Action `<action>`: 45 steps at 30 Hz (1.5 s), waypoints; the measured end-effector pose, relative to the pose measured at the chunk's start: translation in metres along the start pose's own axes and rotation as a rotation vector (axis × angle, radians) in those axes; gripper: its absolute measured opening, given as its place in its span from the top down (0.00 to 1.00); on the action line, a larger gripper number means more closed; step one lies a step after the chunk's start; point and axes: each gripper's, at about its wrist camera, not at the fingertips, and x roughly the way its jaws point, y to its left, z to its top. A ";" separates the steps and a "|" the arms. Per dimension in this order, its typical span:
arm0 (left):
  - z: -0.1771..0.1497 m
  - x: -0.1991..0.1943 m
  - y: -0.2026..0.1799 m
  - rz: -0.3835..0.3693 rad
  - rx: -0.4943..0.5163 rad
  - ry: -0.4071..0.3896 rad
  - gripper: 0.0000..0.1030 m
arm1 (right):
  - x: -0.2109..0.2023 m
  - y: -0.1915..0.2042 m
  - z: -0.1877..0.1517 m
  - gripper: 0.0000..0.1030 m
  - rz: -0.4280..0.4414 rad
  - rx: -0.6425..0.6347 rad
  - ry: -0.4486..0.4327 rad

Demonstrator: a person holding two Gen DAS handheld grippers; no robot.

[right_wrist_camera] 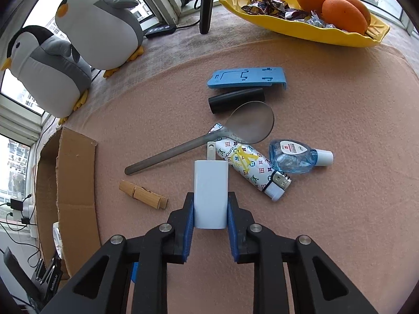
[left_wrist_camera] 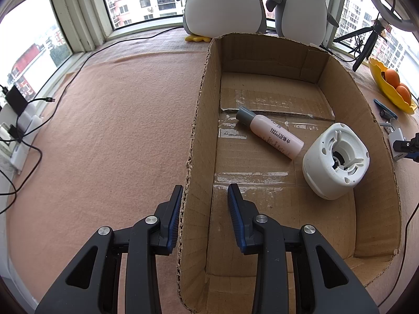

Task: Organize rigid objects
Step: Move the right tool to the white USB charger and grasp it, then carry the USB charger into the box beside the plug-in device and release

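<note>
Cardboard is doing the organising here: the open box [left_wrist_camera: 288, 157] is sitting on the peach-felted bench [left_wrist_camera: 110, 130], and the left tool [left_wrist_camera: 205, 204] is straddling its near-left wall, one finger outside and one inside, spread wide and gripping nothing yet. That placement looks meant to steady the box, or simply to wait beside it, while the other hand is delivering.

Inside the box, a pale pink bottle [left_wrist_camera: 272, 133] with a grey cap is lying on its side toward 12 o'clock from the left tool, and a white round gadget [left_wrist_camera: 335, 162] is resting tilted at about 2 o'clock, close to the bottle's base (whether they touch is hard to say).

The right tool [right_wrist_camera: 210, 206] is clamping a white charger plug [right_wrist_camera: 210, 191] by its flat sides, prongs pointing away, which is keeping the grip square and firm. The plug is therefore held out over the bench, not yet in the box, whose brown wall is showing at 9 o'clock in the right wrist view.

Waiting on the bench beyond the plug are a wooden clothespin [right_wrist_camera: 142, 195] at 10 o'clock, a metal spoon [right_wrist_camera: 209, 138] and patterned lighter [right_wrist_camera: 251, 167] near 12 to 1, a clear blue bottle [right_wrist_camera: 296, 158] at 2, and farther off a black cylinder [right_wrist_camera: 237, 99] and blue plastic stand [right_wrist_camera: 246, 78]. A yellow dish [right_wrist_camera: 340, 36] is holding oranges and wrapped sweets.
</note>
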 end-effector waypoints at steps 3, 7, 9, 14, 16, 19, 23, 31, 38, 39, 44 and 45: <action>0.000 0.000 0.000 -0.001 -0.001 0.000 0.68 | -0.002 0.000 -0.005 0.80 -0.006 -0.020 -0.004; 0.000 0.000 0.000 -0.001 -0.001 0.000 0.68 | -0.008 0.000 -0.016 0.80 0.007 -0.041 -0.011; 0.000 0.000 0.000 0.000 0.000 0.000 0.68 | -0.013 0.002 -0.021 0.80 0.006 -0.064 -0.023; 0.000 0.000 0.000 -0.001 -0.001 0.000 0.68 | -0.031 0.019 -0.026 0.80 0.028 -0.121 -0.064; 0.000 0.000 0.000 -0.001 -0.001 0.000 0.68 | -0.037 0.030 -0.026 0.80 0.042 -0.151 -0.082; 0.000 0.000 0.000 -0.001 0.000 0.000 0.68 | -0.046 0.051 -0.027 0.80 0.069 -0.202 -0.107; 0.000 0.000 0.000 0.000 -0.001 0.000 0.68 | -0.053 0.085 -0.030 0.80 0.095 -0.282 -0.134; 0.000 0.000 0.000 -0.001 -0.001 0.000 0.68 | -0.047 0.143 -0.041 0.80 0.158 -0.384 -0.147; 0.000 0.000 0.000 -0.002 -0.002 0.000 0.68 | -0.038 0.176 -0.042 0.80 0.169 -0.446 -0.146; 0.000 0.000 0.000 -0.003 -0.002 0.000 0.68 | -0.037 0.180 -0.043 0.80 0.169 -0.455 -0.145; 0.000 0.000 0.000 -0.003 -0.003 0.000 0.68 | -0.025 0.195 -0.042 0.80 0.141 -0.493 -0.137; 0.000 0.000 0.000 -0.003 -0.003 0.000 0.68 | -0.023 0.197 -0.041 0.80 0.135 -0.500 -0.135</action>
